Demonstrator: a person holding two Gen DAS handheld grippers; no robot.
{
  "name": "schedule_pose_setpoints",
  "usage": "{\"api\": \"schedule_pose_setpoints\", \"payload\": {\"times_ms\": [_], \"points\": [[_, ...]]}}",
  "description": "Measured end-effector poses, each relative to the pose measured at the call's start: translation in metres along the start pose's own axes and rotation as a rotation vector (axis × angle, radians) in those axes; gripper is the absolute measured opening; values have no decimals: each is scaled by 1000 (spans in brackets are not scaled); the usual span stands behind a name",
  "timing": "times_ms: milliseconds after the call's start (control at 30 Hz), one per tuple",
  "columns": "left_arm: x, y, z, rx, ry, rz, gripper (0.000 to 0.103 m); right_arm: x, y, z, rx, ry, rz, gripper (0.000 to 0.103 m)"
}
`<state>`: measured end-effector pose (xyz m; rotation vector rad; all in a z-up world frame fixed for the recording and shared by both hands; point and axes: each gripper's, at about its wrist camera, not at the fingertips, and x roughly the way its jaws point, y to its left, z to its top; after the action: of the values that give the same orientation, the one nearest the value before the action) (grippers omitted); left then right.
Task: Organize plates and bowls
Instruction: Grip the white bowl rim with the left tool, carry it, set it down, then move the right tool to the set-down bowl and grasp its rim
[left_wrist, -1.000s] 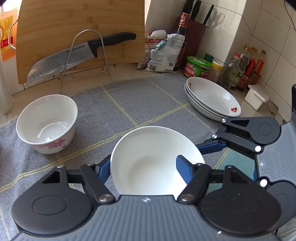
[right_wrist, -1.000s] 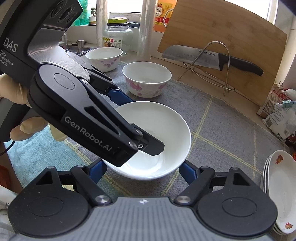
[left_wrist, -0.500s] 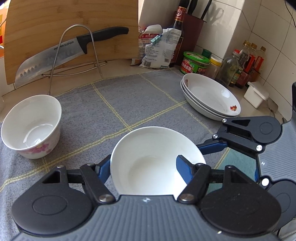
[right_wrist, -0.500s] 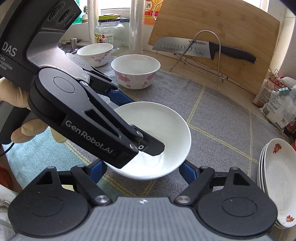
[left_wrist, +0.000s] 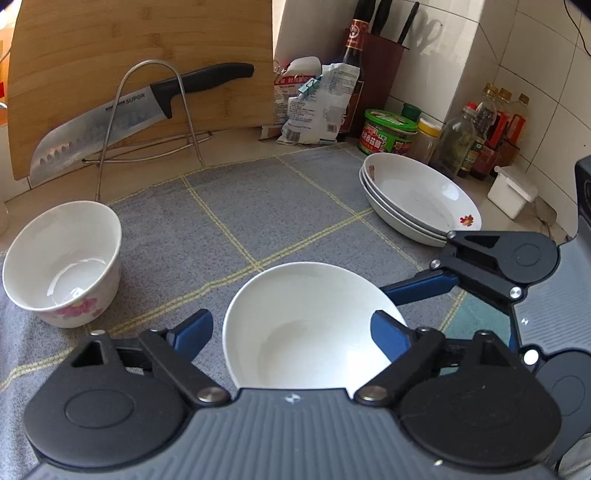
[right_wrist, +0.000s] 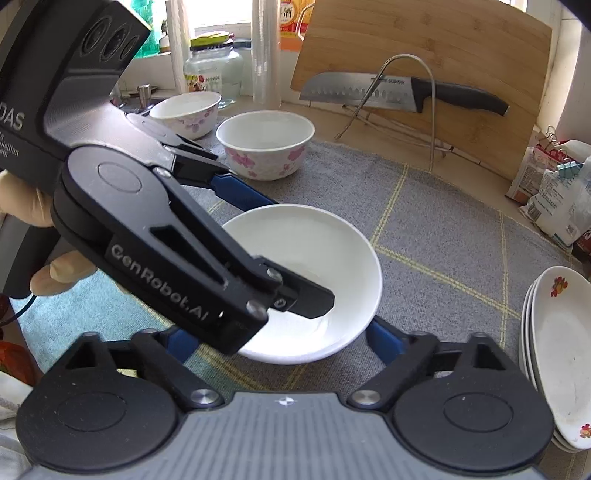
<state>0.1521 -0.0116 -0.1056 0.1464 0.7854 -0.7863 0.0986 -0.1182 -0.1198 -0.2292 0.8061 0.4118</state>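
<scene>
Jaws of the left gripper (left_wrist: 293, 328) point down at a slant over the worktop (left_wrist: 236, 147) and are opening. A plain white bowl (left_wrist: 306, 325) sits between its blue fingers (left_wrist: 192, 330). The left finger stands clear of the bowl. The right one is at the rim, and I cannot tell if it touches. The bowl is wide and shallow, with nothing in it, and rests on a grey mat (left_wrist: 258, 206) with yellow lines. One deeper bowl with pink flowers (left_wrist: 62, 264) stands well apart on the left. Three plates (left_wrist: 419, 199) lie in one stack on the right, white with small red flowers. One knife (left_wrist: 136, 114) leans on a wire rack in front of a wooden board (left_wrist: 140, 51). The right gripper (left_wrist: 495, 266) comes in from the right, one blue finger beside the bowl.

From the right wrist, the right gripper (right_wrist: 277, 339) also tilts down, and its jaws are opening wide. The white bowl (right_wrist: 325, 258) lies between its fingers (right_wrist: 384, 341), which stand clear of it. The left gripper (right_wrist: 207, 258) reaches across from the left, held by a gloved hand (right_wrist: 40, 229), with one black tip inside the bowl and a blue finger behind it. Two flowered bowls (right_wrist: 266, 147) stand farther back, one behind the other. The plate stack (right_wrist: 557, 354) is at the right edge.
</scene>
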Motion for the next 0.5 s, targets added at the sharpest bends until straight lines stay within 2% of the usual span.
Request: {"api": "schedule_pose_setpoints", "payload": {"times_ms": [233, 500], "points": [[-16, 3, -3, -11, -48, 29, 95, -3, 0, 3, -3, -5, -10, 103], [-48, 15, -9, -57, -128, 164, 97, -15, 6, 8, -33, -18, 8, 103]]}}
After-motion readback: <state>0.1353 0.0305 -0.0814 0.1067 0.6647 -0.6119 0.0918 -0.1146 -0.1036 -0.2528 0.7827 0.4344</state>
